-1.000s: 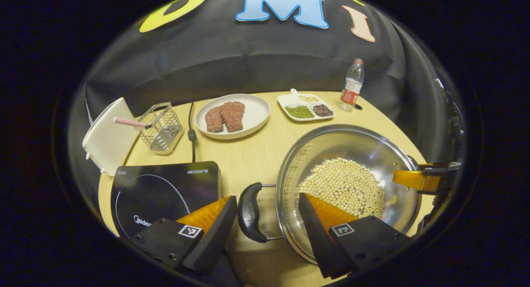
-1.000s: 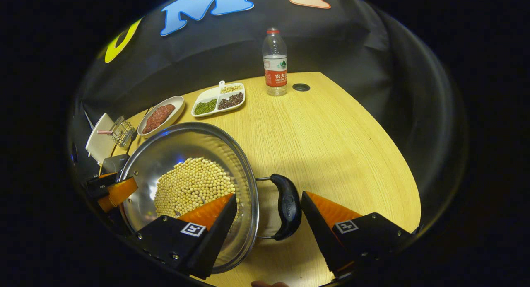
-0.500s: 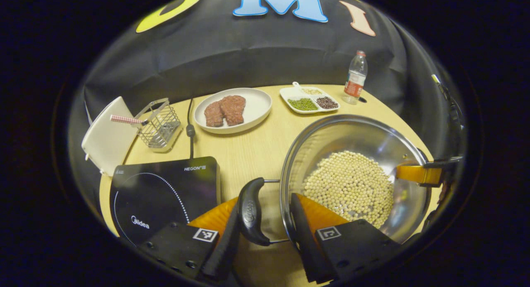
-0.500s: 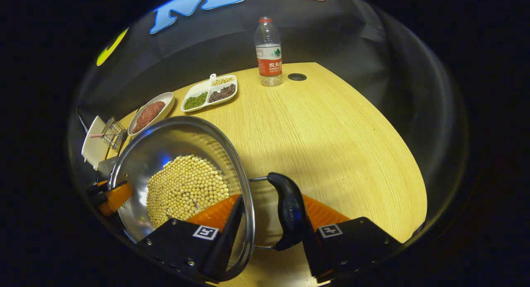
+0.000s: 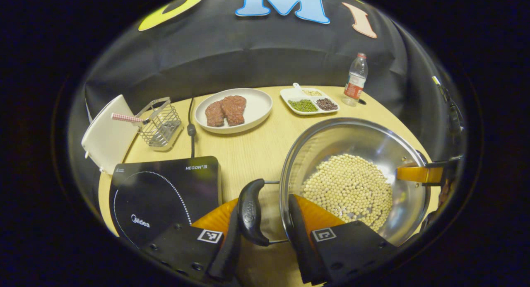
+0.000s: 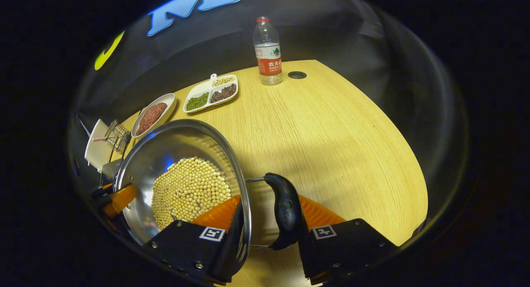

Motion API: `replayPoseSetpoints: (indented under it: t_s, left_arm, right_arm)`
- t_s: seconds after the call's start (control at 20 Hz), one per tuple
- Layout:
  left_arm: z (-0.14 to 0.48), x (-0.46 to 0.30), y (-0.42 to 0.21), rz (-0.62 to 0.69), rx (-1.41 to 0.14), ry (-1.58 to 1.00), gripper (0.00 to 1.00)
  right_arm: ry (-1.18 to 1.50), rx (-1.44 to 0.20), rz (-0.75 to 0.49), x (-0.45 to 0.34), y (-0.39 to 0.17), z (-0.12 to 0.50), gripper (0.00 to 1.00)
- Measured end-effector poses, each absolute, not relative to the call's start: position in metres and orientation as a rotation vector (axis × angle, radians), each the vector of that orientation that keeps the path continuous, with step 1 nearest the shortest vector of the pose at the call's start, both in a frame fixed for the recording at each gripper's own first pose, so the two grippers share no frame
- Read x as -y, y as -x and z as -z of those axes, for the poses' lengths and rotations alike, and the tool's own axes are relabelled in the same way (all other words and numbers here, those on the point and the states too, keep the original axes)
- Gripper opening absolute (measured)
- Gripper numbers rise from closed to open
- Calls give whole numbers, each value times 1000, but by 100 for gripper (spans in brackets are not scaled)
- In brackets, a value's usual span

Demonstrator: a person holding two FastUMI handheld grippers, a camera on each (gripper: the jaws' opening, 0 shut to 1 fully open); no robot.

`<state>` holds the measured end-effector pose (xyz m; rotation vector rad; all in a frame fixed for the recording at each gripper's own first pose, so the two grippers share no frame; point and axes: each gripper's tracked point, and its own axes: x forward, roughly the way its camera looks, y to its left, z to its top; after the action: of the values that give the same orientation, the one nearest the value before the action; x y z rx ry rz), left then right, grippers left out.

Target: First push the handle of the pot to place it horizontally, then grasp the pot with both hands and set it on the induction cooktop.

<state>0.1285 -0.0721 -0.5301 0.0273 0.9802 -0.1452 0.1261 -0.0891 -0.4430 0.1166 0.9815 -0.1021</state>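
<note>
Between ridged fingers (image 5: 300, 237), curved handle (image 5: 249, 212)

My left gripper (image 5: 261, 237) closes around the pot's near black handle (image 5: 249, 211); one finger presses its outer side, the other stands inside the rim. The steel pot (image 5: 356, 142) holds pale beans (image 5: 350, 189), and the other gripper (image 5: 422, 174) reaches its far edge. The induction cooktop (image 5: 161, 191) lies just beside the handle on the wooden table (image 5: 252, 148).

a pale wooden table (image 6: 331, 125) before black cloth wall (image 5: 232, 59).
</note>
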Motion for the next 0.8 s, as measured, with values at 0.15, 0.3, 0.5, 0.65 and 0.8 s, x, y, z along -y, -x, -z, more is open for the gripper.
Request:
replayPoseSetpoints:
  t_s: [0.15,0.3,0.5,0.65,0.8]
  left_arm:
    - [514,70,-128,147,-957,-20,67]
    - [496,66,-127,148,-938,-7,61]
    - [470,58,-123,149,-920,0,64]
    - [451,48,-115,143,-913,5,60]
    - [435,33,-109,132,-905,11,60]
  right_arm:
    - [-111,-968,95,88,-124,429,62]
    - [-106,-951,92,84,-120,410,62]
    - [-96,-938,81,74,-109,388,62]
    - [-91,-929,74,64,-102,375,62]
    - [-88,-924,61,50,-95,363,62]
